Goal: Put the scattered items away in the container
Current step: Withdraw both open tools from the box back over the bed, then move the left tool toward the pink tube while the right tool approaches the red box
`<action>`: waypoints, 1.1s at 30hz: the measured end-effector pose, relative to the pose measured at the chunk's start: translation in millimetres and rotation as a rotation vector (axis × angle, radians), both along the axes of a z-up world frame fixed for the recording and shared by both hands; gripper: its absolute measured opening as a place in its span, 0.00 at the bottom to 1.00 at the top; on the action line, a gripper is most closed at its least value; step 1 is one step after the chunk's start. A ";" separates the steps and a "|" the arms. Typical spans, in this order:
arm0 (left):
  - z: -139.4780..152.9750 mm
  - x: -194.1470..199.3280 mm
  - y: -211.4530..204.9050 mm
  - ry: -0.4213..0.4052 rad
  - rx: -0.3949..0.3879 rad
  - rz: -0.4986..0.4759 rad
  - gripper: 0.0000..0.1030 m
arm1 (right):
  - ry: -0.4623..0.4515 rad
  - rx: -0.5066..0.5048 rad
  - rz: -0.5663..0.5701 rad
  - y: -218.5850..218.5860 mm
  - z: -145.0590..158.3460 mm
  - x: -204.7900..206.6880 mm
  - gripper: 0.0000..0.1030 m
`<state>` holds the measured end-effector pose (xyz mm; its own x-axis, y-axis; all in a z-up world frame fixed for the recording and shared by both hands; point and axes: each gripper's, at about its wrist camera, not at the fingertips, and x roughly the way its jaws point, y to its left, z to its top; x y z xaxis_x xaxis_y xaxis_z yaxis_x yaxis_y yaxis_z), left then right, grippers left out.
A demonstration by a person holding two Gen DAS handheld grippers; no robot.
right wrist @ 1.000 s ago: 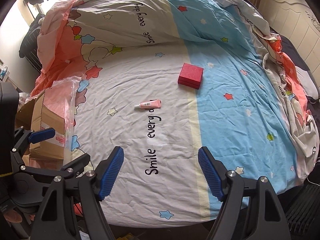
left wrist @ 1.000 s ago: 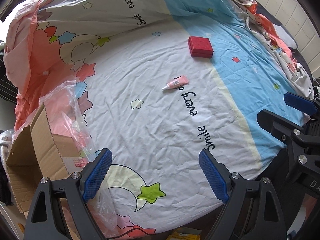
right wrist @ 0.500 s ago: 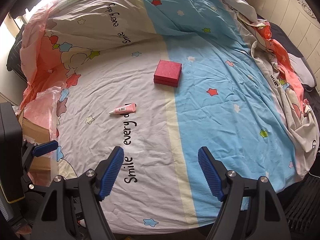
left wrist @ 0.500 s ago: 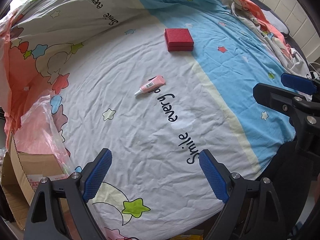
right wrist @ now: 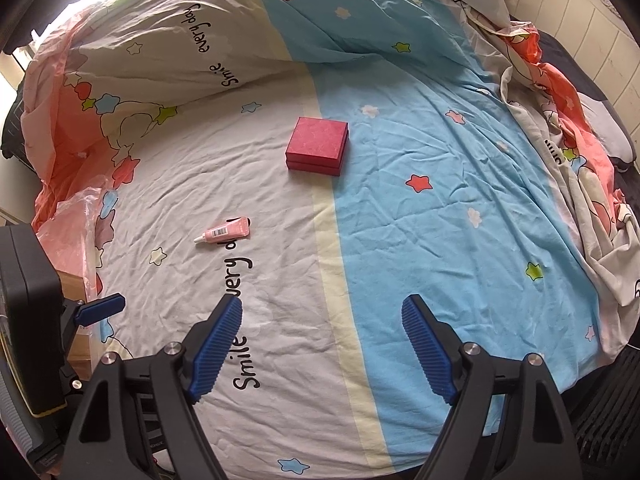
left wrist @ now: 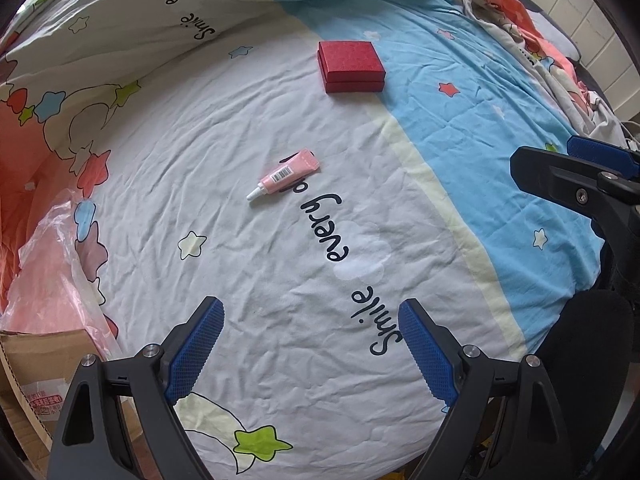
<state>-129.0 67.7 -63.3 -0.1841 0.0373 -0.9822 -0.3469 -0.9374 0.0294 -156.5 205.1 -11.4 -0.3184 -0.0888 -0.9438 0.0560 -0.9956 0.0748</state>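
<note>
A small pink tube (left wrist: 285,173) with a white cap lies on the white part of the bed sheet; it also shows in the right wrist view (right wrist: 224,231). A flat red box (left wrist: 351,65) lies farther back, at the edge of the blue stripe, and shows in the right wrist view (right wrist: 317,145). A cardboard box (left wrist: 38,372) lined with pink plastic stands at the bed's left edge. My left gripper (left wrist: 311,350) is open and empty above the near sheet. My right gripper (right wrist: 322,346) is open and empty, to its right.
A folded-back duvet (right wrist: 168,40) rises behind the items. Crumpled bedding (right wrist: 568,152) is heaped along the right side, with a headboard (right wrist: 580,12) beyond. The pink plastic bag (left wrist: 52,276) spills over the box's rim onto the sheet.
Both grippers have moved forward and rightward over the bed; the tube and red box appear closer and shifted left. The cardboard box has slid toward the left frame edge. Both stay open.
</note>
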 end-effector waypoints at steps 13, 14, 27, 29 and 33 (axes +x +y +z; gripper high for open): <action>-14.6 -20.5 1.3 0.004 0.018 -0.009 0.89 | -0.031 0.032 0.007 -0.2 -20.2 -20.3 0.78; -16.3 -22.2 1.0 0.000 0.018 -0.008 0.89 | -0.033 0.033 0.006 0.4 -21.6 -21.5 0.78; -27.0 -37.7 2.8 -0.019 0.060 -0.024 0.89 | -0.040 0.044 -0.006 -1.4 -31.2 -42.7 0.78; -28.0 -39.4 4.9 -0.015 0.061 -0.033 0.89 | -0.038 0.048 -0.006 -3.5 -32.0 -46.5 0.78; -33.9 -44.4 7.1 -0.020 0.057 -0.046 0.89 | -0.035 0.047 0.001 -7.6 -34.1 -54.1 0.78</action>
